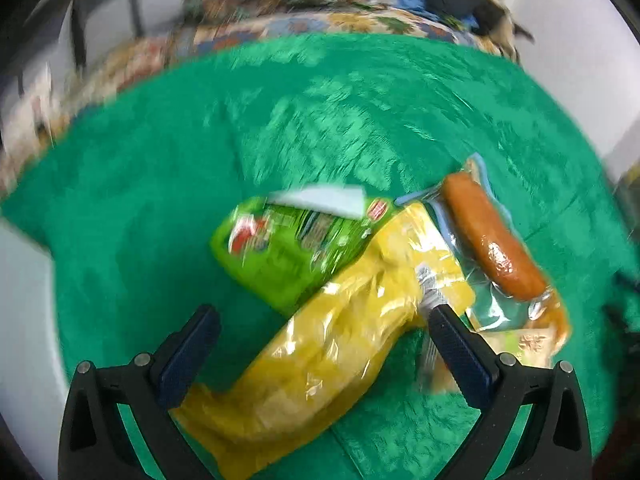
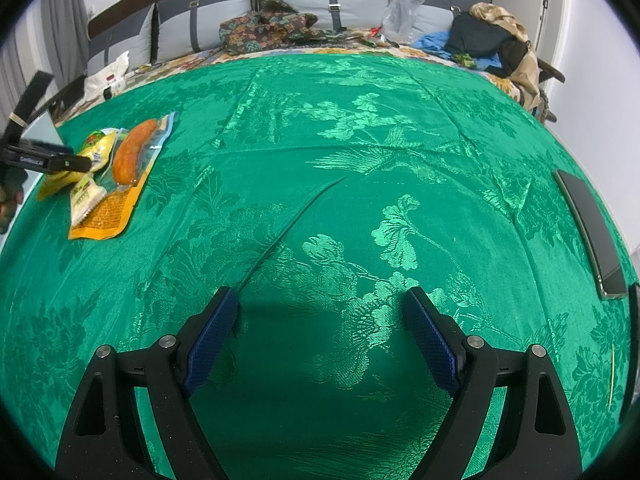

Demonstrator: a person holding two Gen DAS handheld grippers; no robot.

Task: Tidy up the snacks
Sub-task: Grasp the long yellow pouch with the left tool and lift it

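Observation:
A pile of snack packs lies on the green cloth (image 1: 160, 200). In the left wrist view my left gripper (image 1: 322, 320) is open, its fingers on either side of a yellow bag (image 1: 320, 360). A green packet (image 1: 280, 248) lies beyond it, and a clear pack with an orange sausage (image 1: 492, 236) lies to the right. The view is blurred. In the right wrist view my right gripper (image 2: 320, 312) is open and empty over bare cloth. The same pile, with the sausage pack (image 2: 128, 152) and yellow bag (image 2: 98, 150), lies far left, and the left gripper (image 2: 78, 165) reaches into it.
A dark flat phone-like object (image 2: 592, 228) lies at the cloth's right edge. Behind the cloth are grey cushions (image 2: 200, 24), patterned fabric (image 2: 272, 28), a plastic bag (image 2: 400, 12) and a heap of clothes (image 2: 492, 36).

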